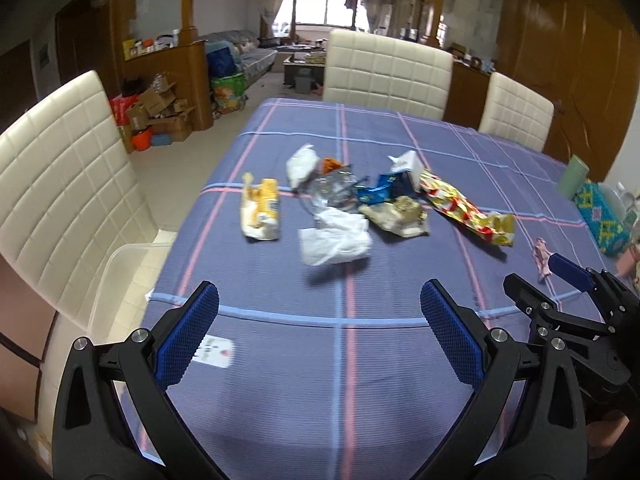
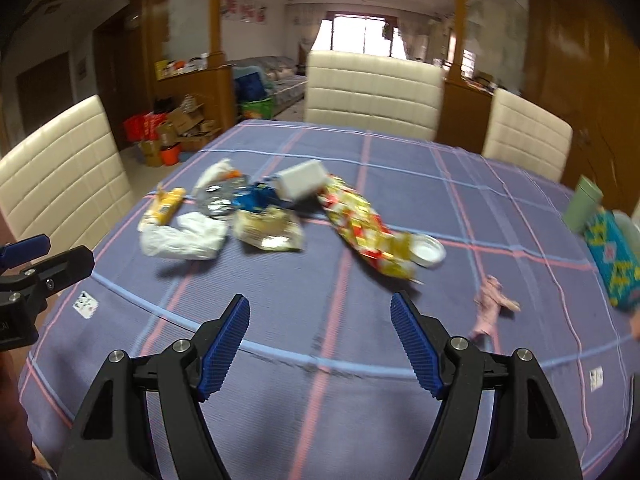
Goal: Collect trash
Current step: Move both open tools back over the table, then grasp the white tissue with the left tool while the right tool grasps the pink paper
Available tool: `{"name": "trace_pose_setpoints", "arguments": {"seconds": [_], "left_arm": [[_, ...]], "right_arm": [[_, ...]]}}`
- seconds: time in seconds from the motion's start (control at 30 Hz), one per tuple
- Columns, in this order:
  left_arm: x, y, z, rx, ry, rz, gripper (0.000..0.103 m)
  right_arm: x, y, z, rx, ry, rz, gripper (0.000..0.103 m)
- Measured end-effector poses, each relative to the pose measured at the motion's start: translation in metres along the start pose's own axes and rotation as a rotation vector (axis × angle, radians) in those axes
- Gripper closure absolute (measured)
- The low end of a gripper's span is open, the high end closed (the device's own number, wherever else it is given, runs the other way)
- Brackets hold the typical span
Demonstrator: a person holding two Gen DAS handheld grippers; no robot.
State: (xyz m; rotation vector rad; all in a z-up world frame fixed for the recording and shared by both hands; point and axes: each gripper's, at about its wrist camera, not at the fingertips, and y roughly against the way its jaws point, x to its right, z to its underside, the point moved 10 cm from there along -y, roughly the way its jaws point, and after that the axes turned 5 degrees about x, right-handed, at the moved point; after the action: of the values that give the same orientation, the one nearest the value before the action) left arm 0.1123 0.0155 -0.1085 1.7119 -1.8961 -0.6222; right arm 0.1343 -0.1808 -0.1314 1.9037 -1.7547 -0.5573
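Note:
A pile of trash lies mid-table: a yellow wrapper (image 1: 261,210), a crumpled white bag (image 1: 334,240), a beige packet (image 1: 398,214), a red-yellow snack bag (image 1: 466,208), a blue wrapper (image 1: 378,192), a white carton (image 1: 408,164). The same pile shows in the right wrist view, with the white bag (image 2: 182,240) and red-yellow bag (image 2: 368,232). My left gripper (image 1: 320,332) is open and empty, well short of the white bag. My right gripper (image 2: 320,344) is open and empty, short of the pile. A pink scrap (image 2: 492,308) lies to its right.
A clear plastic bin (image 1: 124,276) sits on the cream chair (image 1: 60,184) at the table's left. A green cup (image 2: 584,204) and a patterned teal box (image 2: 612,256) stand at the right edge. Chairs stand at the far side (image 1: 386,76). A white lid (image 2: 428,250) lies by the snack bag.

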Motion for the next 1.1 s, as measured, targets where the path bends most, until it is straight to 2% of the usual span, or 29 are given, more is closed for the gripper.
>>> {"name": "trace_pose_setpoints", "arguments": {"seconds": [0.2, 0.43, 0.77, 0.93, 1.03, 1.1], "left_arm": [[0.041, -0.006, 0.0, 0.001, -0.061, 0.023, 0.004], [0.065, -0.031, 0.003, -0.034, -0.077, 0.028, 0.004], [0.061, -0.05, -0.011, -0.03, -0.054, -0.005, 0.004], [0.059, -0.067, -0.009, -0.056, -0.057, -0.016, 0.004], [0.06, -0.079, -0.009, -0.076, -0.054, -0.013, 0.004], [0.056, -0.084, -0.011, -0.076, -0.069, -0.038, 0.004]], "right_arm": [[0.04, 0.003, 0.017, -0.027, -0.047, 0.027, 0.031], [0.083, -0.006, 0.029, -0.06, -0.103, 0.066, 0.031], [0.143, -0.015, 0.04, -0.108, -0.193, 0.127, 0.031], [0.17, -0.021, 0.04, -0.123, -0.254, 0.154, 0.031], [0.175, -0.025, 0.041, -0.131, -0.293, 0.141, 0.031], [0.173, -0.031, 0.045, -0.155, -0.313, 0.127, 0.031]]}}
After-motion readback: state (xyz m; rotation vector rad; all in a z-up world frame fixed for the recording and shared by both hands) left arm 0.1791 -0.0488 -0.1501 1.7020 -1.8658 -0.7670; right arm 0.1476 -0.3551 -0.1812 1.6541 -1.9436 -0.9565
